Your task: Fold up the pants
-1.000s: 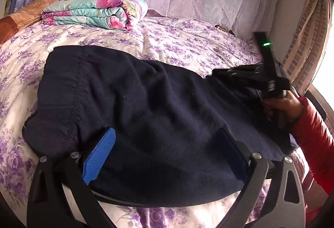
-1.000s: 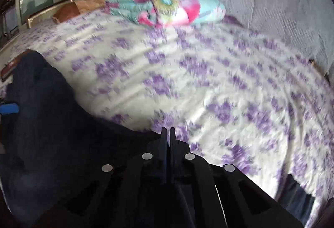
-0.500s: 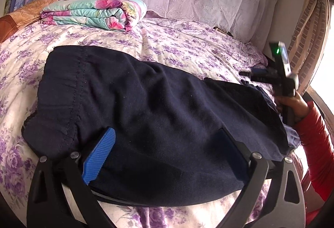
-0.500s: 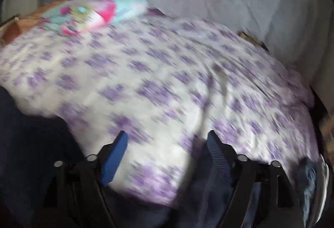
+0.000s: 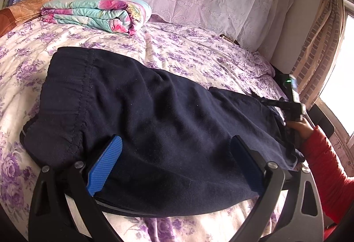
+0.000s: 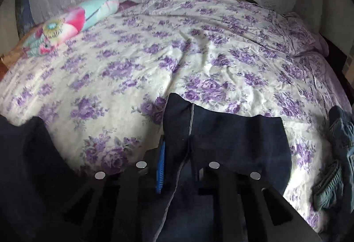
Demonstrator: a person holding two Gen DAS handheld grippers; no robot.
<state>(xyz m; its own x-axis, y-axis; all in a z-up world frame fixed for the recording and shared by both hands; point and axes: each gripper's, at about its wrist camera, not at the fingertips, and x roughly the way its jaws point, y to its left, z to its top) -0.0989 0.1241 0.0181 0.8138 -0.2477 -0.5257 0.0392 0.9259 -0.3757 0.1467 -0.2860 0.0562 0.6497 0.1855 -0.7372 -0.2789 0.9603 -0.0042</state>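
The dark navy pants (image 5: 154, 122) lie flat across the flowered bed (image 5: 199, 60), waistband toward nine o'clock and leg ends toward three o'clock in the left wrist view. The right gripper (image 6: 177, 153) has just been closing, and the hem of the legs (image 6: 221, 131) now sits between its nearly shut jaws, the fabric pinched at the cuff. The left gripper (image 5: 177, 162) stands wide open over the seat of the pants, its blue pad (image 5: 104, 166) touching cloth but clamping nothing.

The step in hand looks like carrying the cuffs over to the waistband. To do it well, both leg layers should be in the pinch, the lift low and even, and the left gripper should pin the middle so the fold line stays straight. A folded quilt (image 5: 95, 14) lies well apart at eleven o'clock.
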